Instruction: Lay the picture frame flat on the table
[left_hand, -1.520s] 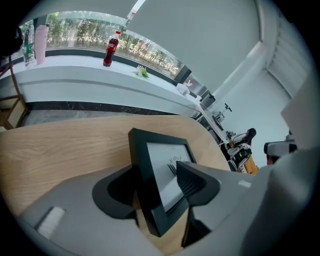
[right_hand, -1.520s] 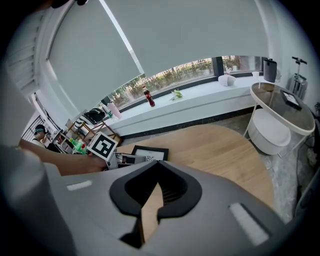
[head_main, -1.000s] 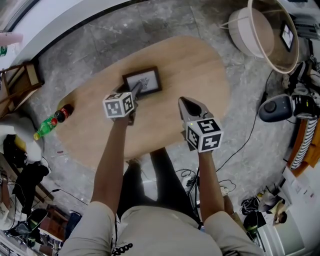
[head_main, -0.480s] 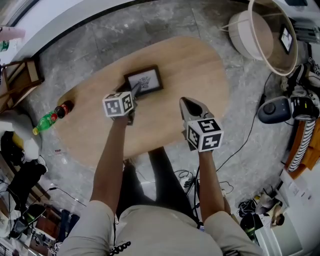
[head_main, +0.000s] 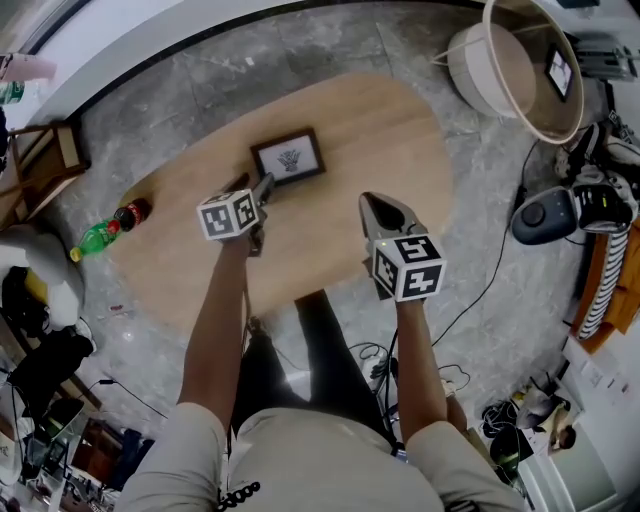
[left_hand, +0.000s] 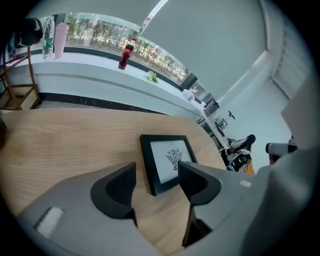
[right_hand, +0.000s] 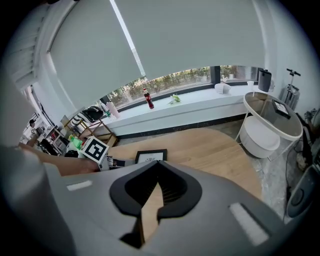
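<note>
A small black picture frame (head_main: 288, 158) with a white print lies flat, face up, on the oval wooden table (head_main: 385, 130). In the left gripper view the picture frame (left_hand: 167, 160) sits just beyond the jaws. My left gripper (head_main: 263, 189) hovers just short of the frame's near left corner, open, with nothing between its fingers. In its own view the left gripper (left_hand: 156, 176) shows a wide gap between the jaws. My right gripper (head_main: 376, 204) hangs over the table's near right part, shut and empty, apart from the frame. The right gripper (right_hand: 159, 165) looks across the table at the frame (right_hand: 151, 156).
A green bottle (head_main: 92, 240) and a cola bottle (head_main: 132, 214) lie by the table's left end. A wooden rack (head_main: 40, 165) stands on the floor at the left. A white round tub (head_main: 510, 60), a grey device (head_main: 545, 215) and cables are at the right.
My left gripper has drawn back a little from the frame's near corner toward me. The frame stays flat on the table. The right gripper has held still.
</note>
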